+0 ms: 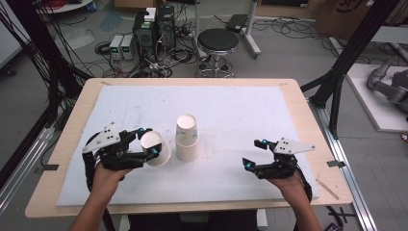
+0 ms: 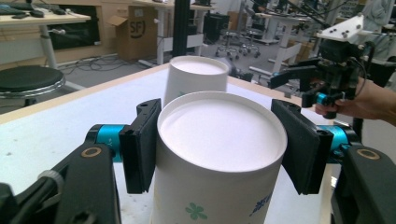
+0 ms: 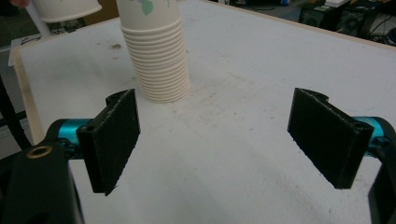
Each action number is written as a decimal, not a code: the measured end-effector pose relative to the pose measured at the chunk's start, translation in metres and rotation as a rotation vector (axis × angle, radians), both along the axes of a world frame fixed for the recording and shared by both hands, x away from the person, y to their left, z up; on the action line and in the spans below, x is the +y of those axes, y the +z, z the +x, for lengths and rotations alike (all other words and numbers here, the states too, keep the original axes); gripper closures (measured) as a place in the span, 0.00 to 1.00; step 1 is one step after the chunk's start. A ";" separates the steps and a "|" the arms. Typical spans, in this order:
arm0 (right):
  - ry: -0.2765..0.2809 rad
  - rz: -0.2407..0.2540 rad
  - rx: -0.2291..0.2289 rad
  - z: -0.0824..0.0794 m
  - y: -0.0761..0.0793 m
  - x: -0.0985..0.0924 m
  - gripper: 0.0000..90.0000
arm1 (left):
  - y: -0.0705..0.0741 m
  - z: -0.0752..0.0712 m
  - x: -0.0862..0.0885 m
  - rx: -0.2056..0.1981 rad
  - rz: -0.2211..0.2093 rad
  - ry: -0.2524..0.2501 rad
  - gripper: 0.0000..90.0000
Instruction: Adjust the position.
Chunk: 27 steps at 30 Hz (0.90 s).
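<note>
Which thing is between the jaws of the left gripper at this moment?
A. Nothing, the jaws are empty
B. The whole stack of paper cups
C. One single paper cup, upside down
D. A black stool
C: the left gripper has its pads on both sides of one inverted paper cup, apart from the stack of cups beside it.

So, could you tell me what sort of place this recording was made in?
Most likely a robotics lab: computer towers with tangled cables sit on the floor, a black stool stands behind the table, and more workbenches stand beyond.
</note>
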State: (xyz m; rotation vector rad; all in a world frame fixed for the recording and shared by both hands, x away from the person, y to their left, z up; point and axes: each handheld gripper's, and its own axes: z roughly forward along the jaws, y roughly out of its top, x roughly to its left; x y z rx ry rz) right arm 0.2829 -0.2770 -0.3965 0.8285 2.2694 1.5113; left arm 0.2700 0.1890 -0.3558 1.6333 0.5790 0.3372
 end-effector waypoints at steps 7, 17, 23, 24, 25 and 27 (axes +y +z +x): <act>0.056 0.004 -0.008 -0.002 0.002 0.013 0.19 | -0.005 -0.009 -0.009 -0.005 -0.011 -0.066 0.40; 0.157 0.017 0.005 -0.005 0.004 0.037 0.19 | -0.007 -0.013 -0.024 0.001 -0.012 -0.148 0.41; 0.208 0.010 0.009 -0.005 0.002 0.053 0.19 | -0.009 -0.011 -0.035 -0.001 -0.009 -0.193 0.41; 0.220 0.011 0.013 -0.005 0.003 0.056 0.19 | -0.009 -0.011 -0.038 -0.001 -0.005 -0.202 0.41; 0.236 0.012 0.012 -0.005 0.003 0.059 0.19 | -0.009 -0.010 -0.041 -0.001 -0.005 -0.209 0.41; 0.258 0.009 0.011 -0.004 0.003 0.065 0.19 | -0.010 -0.009 -0.046 -0.003 -0.003 -0.225 0.41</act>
